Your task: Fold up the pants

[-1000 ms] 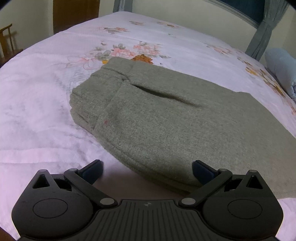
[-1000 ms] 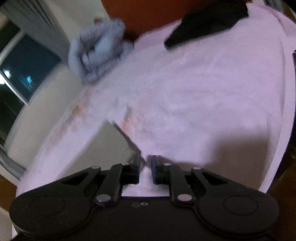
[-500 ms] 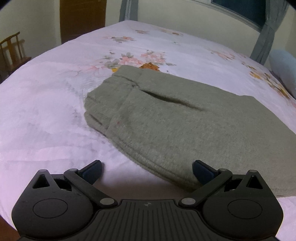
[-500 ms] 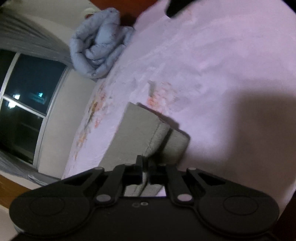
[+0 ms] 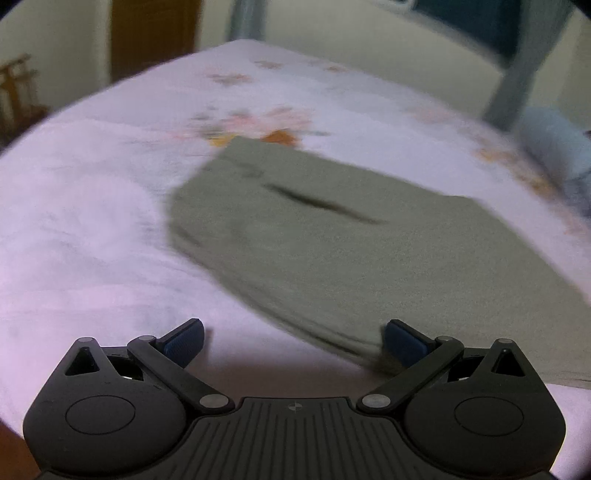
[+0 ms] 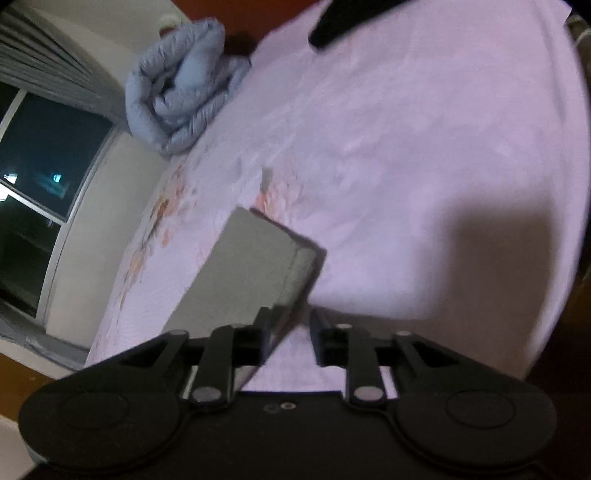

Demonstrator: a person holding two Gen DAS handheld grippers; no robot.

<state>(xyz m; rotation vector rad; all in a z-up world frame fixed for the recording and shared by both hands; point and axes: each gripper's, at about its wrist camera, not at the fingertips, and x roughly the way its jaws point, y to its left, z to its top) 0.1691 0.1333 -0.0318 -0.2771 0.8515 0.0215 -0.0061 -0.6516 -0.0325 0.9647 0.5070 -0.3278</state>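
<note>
- The grey pants (image 5: 369,254) lie flat on the bed (image 5: 92,229). They look folded into a short, thick pile, so the folding seems almost done or done.
- One end of the pile has a neat square edge, seen from the right wrist. That edge lies flat on the sheet, with nothing pulling at it.
- The right gripper (image 6: 288,328) sits just at the near corner of the pants. Its jaws have just been opening and now stand a little apart. No cloth is pinched between them, so I think it has let the corner go.
- The left gripper (image 5: 293,336) hangs over the near edge of the pants with its jaws wide apart. It holds nothing. One blue pad (image 5: 404,343) is close to the cloth, but the picture is too blurry to tell if it touches.
- A rolled blue blanket (image 6: 181,96) rests at the far side of the bed, well away from the pants.
- A dark cloth (image 6: 347,18) lies at the far end too.
</note>
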